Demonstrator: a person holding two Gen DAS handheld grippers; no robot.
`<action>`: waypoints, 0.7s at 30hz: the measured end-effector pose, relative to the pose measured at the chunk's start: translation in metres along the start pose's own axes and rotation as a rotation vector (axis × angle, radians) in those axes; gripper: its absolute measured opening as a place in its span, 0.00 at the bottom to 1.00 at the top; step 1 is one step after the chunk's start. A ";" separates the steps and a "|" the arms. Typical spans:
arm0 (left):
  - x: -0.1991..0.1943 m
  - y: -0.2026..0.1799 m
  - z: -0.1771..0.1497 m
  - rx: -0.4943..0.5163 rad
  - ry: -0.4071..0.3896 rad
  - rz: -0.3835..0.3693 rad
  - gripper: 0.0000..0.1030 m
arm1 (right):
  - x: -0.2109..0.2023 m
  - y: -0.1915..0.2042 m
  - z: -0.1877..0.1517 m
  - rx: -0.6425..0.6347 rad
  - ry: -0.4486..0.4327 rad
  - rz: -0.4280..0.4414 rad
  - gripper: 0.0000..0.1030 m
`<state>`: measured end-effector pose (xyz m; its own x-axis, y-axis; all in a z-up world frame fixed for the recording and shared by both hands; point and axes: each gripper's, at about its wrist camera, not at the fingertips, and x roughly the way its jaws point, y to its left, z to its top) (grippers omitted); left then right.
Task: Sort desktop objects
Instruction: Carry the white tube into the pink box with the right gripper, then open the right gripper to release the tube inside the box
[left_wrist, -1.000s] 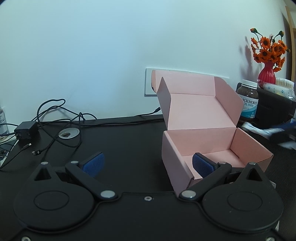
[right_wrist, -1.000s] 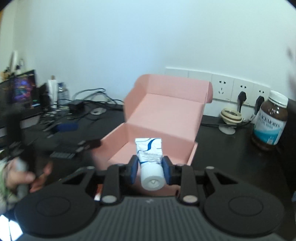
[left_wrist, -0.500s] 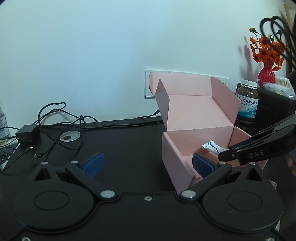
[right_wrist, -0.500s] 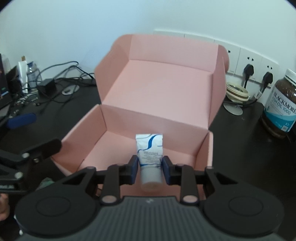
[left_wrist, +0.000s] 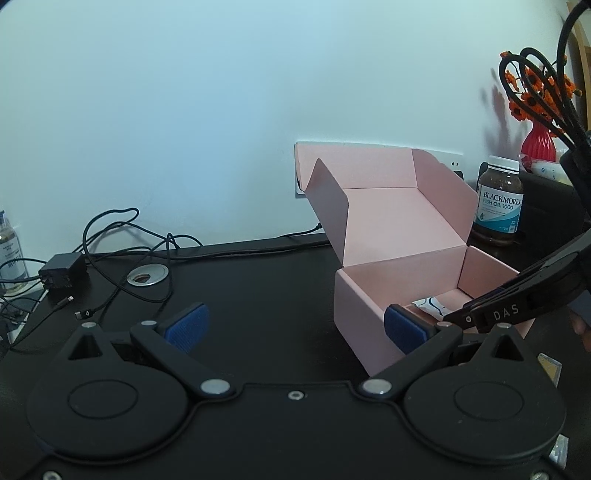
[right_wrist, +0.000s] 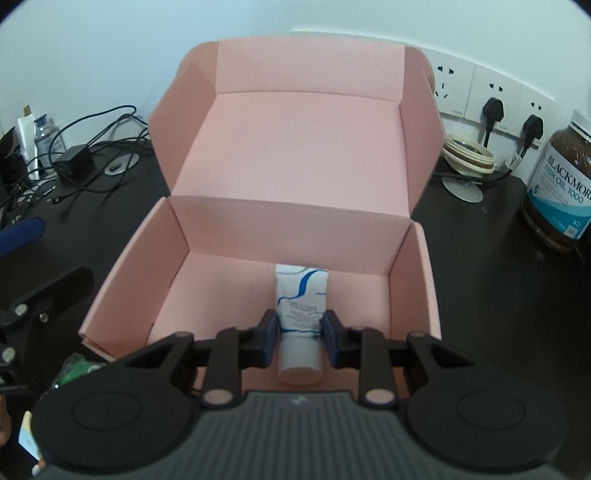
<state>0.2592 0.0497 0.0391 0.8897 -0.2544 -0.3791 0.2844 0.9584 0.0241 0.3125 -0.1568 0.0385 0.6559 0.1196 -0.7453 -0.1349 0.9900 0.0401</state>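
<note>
Tube (right_wrist: 302, 295) of cream, white with blue swirl, pinched at cap end by right tool (right_wrist: 300, 338); crimped end low inside pink box (right_wrist: 122, 273), at or near floor, so release would drop it flat. Box lid stands open toward 12 o'clock. Left tool (left_wrist: 295, 326) wide, empty, low over dark surface (left_wrist: 258, 288) at box's 9 o'clock, likely keeping clear. Fish-oil bottle (right_wrist: 561, 188) at 2 o'clock, unsorted.

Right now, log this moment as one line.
right gripper: shut on white blue-striped tube | tube: inside open pink cardboard box | left gripper: open, empty
</note>
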 end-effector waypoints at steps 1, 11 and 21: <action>0.000 0.000 0.000 0.004 0.000 0.002 1.00 | 0.000 0.000 0.000 0.005 0.001 0.001 0.25; -0.001 -0.003 0.000 0.031 -0.010 0.013 1.00 | -0.006 -0.002 -0.005 0.056 -0.002 0.001 0.25; -0.005 -0.002 0.001 0.044 -0.036 0.028 1.00 | -0.013 -0.004 -0.011 0.099 -0.049 0.058 0.43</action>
<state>0.2549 0.0494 0.0420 0.9094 -0.2332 -0.3444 0.2744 0.9586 0.0755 0.2966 -0.1636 0.0402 0.6850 0.1775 -0.7066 -0.1009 0.9836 0.1493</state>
